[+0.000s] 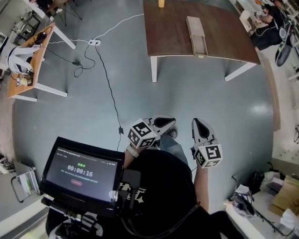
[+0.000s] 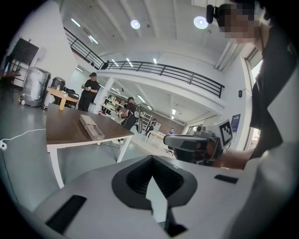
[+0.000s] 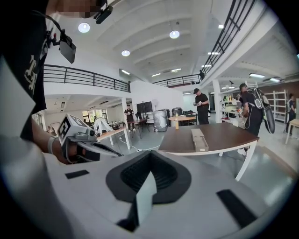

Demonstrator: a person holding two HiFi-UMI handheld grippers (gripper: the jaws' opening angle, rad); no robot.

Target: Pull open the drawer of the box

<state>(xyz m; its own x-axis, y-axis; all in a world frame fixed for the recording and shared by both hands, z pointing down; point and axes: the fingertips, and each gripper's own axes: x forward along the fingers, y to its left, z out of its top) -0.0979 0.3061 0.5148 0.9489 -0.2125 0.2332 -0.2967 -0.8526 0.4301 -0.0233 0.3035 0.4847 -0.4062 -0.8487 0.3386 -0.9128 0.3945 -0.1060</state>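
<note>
A long tan box (image 1: 196, 34) lies on the dark brown table (image 1: 173, 32) at the top of the head view, with its drawer slid out toward the table's near edge. The same box (image 2: 91, 127) shows in the left gripper view, and the box (image 3: 199, 138) shows in the right gripper view. Both grippers hover over the grey floor close to the person's body, well short of the table. My left gripper (image 1: 162, 123) is shut and holds nothing. Beside it, my right gripper (image 1: 198, 127) is also shut and empty. Each points toward the table.
A yellow container (image 1: 161, 3) stands at the table's far edge. A white power strip (image 1: 94, 42) and black cable (image 1: 110, 88) lie on the floor to the left. An orange-topped desk (image 1: 28, 60) stands far left. A monitor (image 1: 81, 172) is near the person. Other people (image 2: 88, 91) stand beyond the table.
</note>
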